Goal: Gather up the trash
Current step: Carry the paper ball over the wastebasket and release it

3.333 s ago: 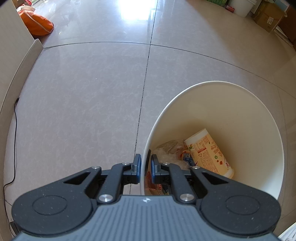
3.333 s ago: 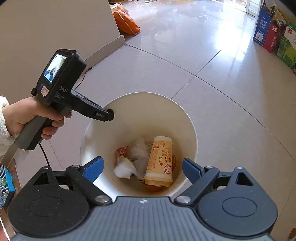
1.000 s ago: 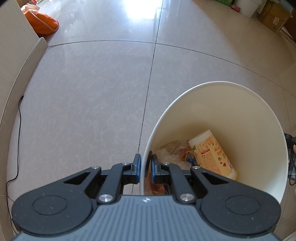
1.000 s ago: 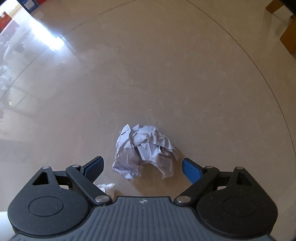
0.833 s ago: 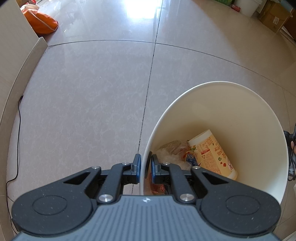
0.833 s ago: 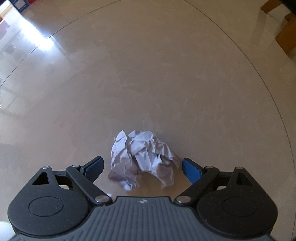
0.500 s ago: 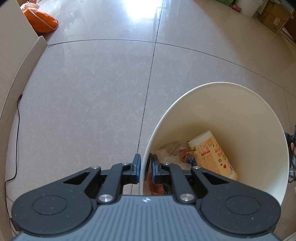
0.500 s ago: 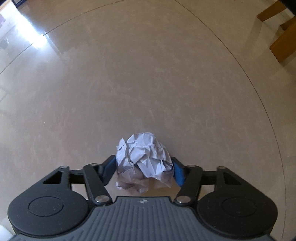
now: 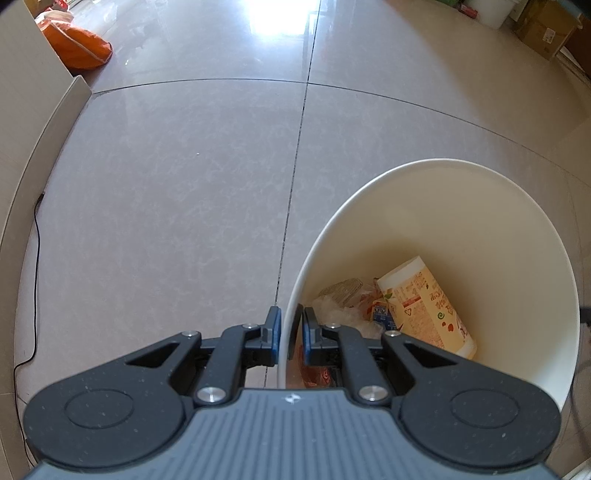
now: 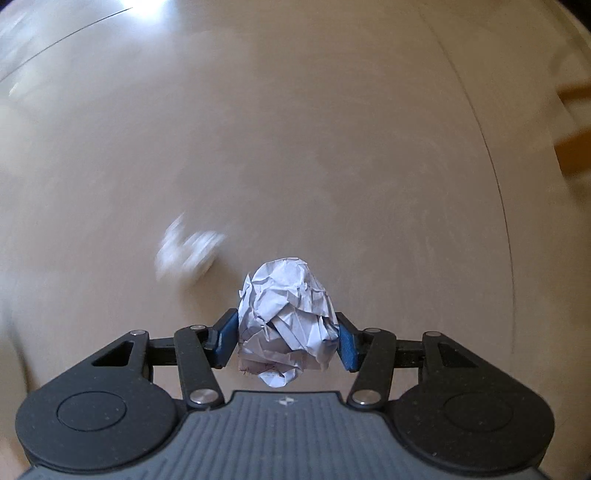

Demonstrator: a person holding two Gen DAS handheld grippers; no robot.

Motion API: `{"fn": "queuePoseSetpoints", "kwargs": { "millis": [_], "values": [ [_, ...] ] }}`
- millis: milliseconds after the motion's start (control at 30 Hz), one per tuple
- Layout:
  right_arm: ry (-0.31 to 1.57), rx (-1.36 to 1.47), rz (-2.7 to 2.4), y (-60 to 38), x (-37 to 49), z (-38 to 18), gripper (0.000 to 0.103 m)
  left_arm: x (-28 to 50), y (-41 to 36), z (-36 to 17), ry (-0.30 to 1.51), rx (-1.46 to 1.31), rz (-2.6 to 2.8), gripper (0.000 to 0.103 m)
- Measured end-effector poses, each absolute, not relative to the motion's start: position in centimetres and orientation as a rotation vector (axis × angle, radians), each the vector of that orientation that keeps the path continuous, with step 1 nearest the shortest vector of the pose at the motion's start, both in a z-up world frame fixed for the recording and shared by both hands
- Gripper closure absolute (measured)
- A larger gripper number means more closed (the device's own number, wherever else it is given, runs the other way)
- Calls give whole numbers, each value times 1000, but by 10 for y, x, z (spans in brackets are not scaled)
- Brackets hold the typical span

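The right gripper (image 10: 287,338) has just been closing and now grasps the crumpled paper ball (image 10: 286,325) across its middle, above the floor (image 10: 332,147). The paper is likely light and soft, crushing easily, so a mid-body pinch suits it. The left gripper (image 9: 290,334) is clenched on the bin rim (image 9: 291,314). 1 white scrap (image 10: 188,254) lies nearby.

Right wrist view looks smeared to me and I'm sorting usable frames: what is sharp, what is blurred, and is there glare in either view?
Right wrist view: the crumpled paper ball clamped in the right gripper is sharp; the floor and a small white scrap are motion-blurred. Left wrist view: sharp throughout, with blown-out window glare on the tiles and fisheye bending of the grout lines.
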State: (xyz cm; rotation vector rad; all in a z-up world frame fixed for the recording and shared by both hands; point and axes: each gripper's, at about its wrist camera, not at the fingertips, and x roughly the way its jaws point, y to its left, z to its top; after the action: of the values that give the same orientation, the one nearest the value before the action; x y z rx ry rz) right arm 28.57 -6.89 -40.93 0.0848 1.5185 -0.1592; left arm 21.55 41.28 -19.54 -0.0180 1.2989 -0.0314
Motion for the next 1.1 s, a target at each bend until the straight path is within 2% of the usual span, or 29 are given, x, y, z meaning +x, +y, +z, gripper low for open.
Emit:
{"fn": "queuePoseSetpoints", "kwargs": {
  "millis": [267,467,767,1100],
  "values": [
    [1501,-62,105,-27,234,-331,44,214,414,-196,1298,-26,-37,93],
    [1421,-211,347,35,203,-264,44,214,417,-196,1298,-45,-43,93],
    [1152,-270,631,119,194,-162,44,216,418,-196,1303,-43,-53,93],
    [1125,-374,783,197,189,-159,44,215,419,-197,1299,-45,-61,93]
  ]
}}
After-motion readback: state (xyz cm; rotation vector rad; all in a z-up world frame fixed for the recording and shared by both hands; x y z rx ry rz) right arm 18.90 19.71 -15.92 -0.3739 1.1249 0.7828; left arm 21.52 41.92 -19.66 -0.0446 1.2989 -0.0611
